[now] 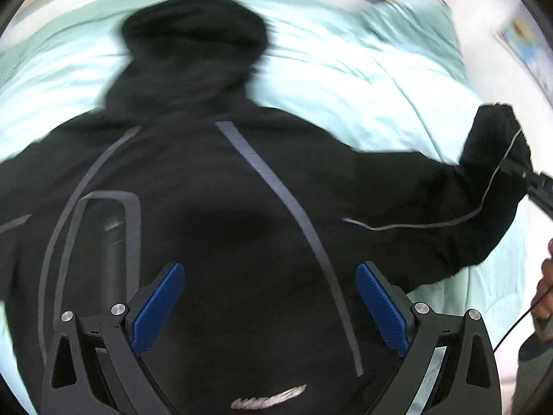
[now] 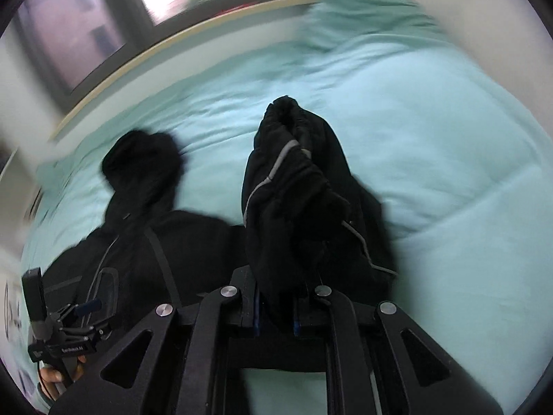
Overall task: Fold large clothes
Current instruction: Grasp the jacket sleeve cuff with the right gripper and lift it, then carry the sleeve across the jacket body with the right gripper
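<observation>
A black hooded jacket lies spread on the bed, its mint-green cover showing all round the cloth. Seen from the left hand-held gripper, the jacket's body is directly below and ahead, the hood at the far end, beyond the fingertips, and grey stripes running down the back toward the hem nearest the tool. That left hand-held gripper hangs over the lower back with its blue pads well apart, gripping nothing; it looks placed there to pin or steady the body while the other side is worked, though that is only my reading. The right hand-held gripper is closed tight on the right sleeve, the bunched cuff end standing up just ahead of its fingers and the rest of the sleeve trailing back to the shoulder on its left. Holding the sleeve near the cuff makes sense for swinging it across the back as a first fold. The fold itself seems barely begun: the left sleeve runs off out of view and the hood is still flat and unfolded. Both views are smeared, so finer detail of the cloth is hard to make out.
</observation>
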{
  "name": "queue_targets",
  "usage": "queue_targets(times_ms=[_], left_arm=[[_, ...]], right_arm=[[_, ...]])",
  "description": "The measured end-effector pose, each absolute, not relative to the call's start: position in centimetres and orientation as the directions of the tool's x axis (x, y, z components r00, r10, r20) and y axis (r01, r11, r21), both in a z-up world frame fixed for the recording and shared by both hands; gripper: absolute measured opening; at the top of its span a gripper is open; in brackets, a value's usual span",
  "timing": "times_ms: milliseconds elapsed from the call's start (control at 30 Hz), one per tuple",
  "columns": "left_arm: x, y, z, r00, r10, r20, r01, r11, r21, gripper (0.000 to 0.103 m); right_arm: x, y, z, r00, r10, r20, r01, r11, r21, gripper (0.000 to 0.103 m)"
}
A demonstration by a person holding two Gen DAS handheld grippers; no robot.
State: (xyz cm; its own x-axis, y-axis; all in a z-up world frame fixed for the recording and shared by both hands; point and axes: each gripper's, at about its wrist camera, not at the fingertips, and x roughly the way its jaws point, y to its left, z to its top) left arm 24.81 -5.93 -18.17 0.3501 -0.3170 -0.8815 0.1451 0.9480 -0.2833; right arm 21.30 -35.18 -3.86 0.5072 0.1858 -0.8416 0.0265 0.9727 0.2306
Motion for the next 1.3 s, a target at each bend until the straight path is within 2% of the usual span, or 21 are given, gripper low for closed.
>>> queue_targets(times_ms=[133, 300, 433, 700, 800, 833, 967, 1033, 1167, 1300], left_arm=[[22.8, 0.6, -17.8, 0.391, -0.271, -0.880, 0.040, 0.960, -0.278, 0.100], [21.5, 6.7, -17.8, 0.417, -0.224, -0.881, -0.046, 0.963, -0.267, 0.100], [20.2, 11.4, -18.2, 0.425, -0.199, -0.883, -0.106, 0.958, -0.267, 0.100], [19.3, 16.6, -20.1, 0.403, -0.135, -0.905, -0.181, 0.958, -0.224, 0.100], [19.3, 18.1, -21.1, 0.389, -0.122, -0.913, -0.212, 0.953, -0.217, 0.100], [19.3, 18.8, -21.6, 0.381, -0.114, -0.917, -0.227, 0.950, -0.213, 0.100], [19.2, 20.8, -22.8, 0.368, -0.100, -0.924, -0.264, 0.942, -0.207, 0.100], [19.4, 21.4, -23.1, 0.365, -0.101, -0.926, -0.270, 0.940, -0.209, 0.100], [20.9, 21.4, -23.1, 0.394, -0.157, -0.906, -0.227, 0.938, -0.262, 0.100], [23.8, 20.1, -23.2, 0.410, -0.294, -0.863, -0.129, 0.918, -0.374, 0.100]], right_arm=[[21.9, -26.7, -3.7, 0.480, 0.245, -0.842, -0.109, 0.969, 0.220, 0.014], [22.9, -16.4, -3.9, 0.409, 0.371, -0.834, -0.253, 0.924, 0.287, 0.014], [23.2, -6.9, -4.8, 0.371, 0.388, -0.844, -0.390, 0.890, 0.237, 0.014], [24.7, 9.0, -13.5, 0.185, 0.383, -0.905, -0.532, 0.814, 0.236, 0.014], [25.2, 12.9, -18.1, 0.131, 0.309, -0.942, -0.547, 0.815, 0.191, 0.016], [25.3, 13.3, -19.5, 0.108, 0.299, -0.948, -0.542, 0.817, 0.196, 0.021], [25.3, 14.4, -22.1, 0.085, 0.284, -0.955, -0.538, 0.820, 0.196, 0.030], [25.4, 13.9, -21.7, 0.048, 0.356, -0.933, -0.534, 0.799, 0.277, 0.048], [25.2, 10.5, -18.3, 0.031, 0.495, -0.868, -0.523, 0.749, 0.408, 0.050], [24.4, 3.9, -15.1, 0.130, 0.497, -0.858, -0.477, 0.790, 0.385, 0.051]])
